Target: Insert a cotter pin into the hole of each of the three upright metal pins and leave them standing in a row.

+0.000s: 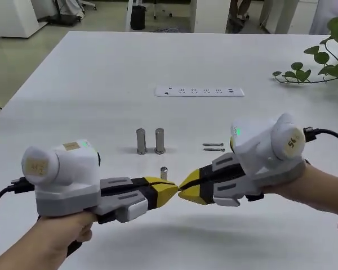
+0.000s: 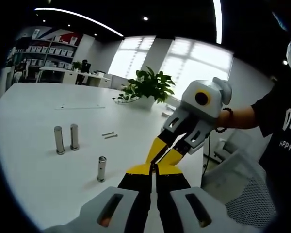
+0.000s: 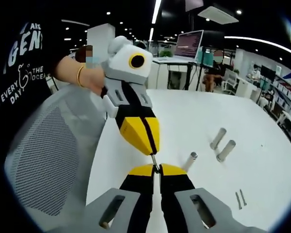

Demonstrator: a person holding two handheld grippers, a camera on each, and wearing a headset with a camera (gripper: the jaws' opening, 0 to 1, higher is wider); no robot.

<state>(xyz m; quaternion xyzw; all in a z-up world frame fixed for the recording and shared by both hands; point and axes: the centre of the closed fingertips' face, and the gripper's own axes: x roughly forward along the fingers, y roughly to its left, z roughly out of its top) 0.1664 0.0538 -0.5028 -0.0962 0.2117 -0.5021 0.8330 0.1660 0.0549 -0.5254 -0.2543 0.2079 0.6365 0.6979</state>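
Observation:
Two metal pins [image 1: 141, 140] [image 1: 160, 140] stand upright side by side mid-table, and a third metal pin [image 1: 164, 172] stands nearer, just behind the gripper tips. My left gripper [image 1: 173, 190] and right gripper [image 1: 182, 192] meet tip to tip above the table's near part, both with jaws closed. A thin cotter pin [image 3: 154, 161] bridges the two tips in the right gripper view, running from the left gripper [image 3: 152, 152] to the right gripper [image 3: 155, 170]. In the left gripper view the third pin [image 2: 102, 168] stands left of the left gripper [image 2: 154, 168].
Two loose cotter pins [image 1: 213, 147] lie right of the upright pair. A white power strip [image 1: 200, 91] lies farther back, and a plant [image 1: 321, 56] reaches in at the back right. A mesh chair [image 3: 48, 160] stands beside the table.

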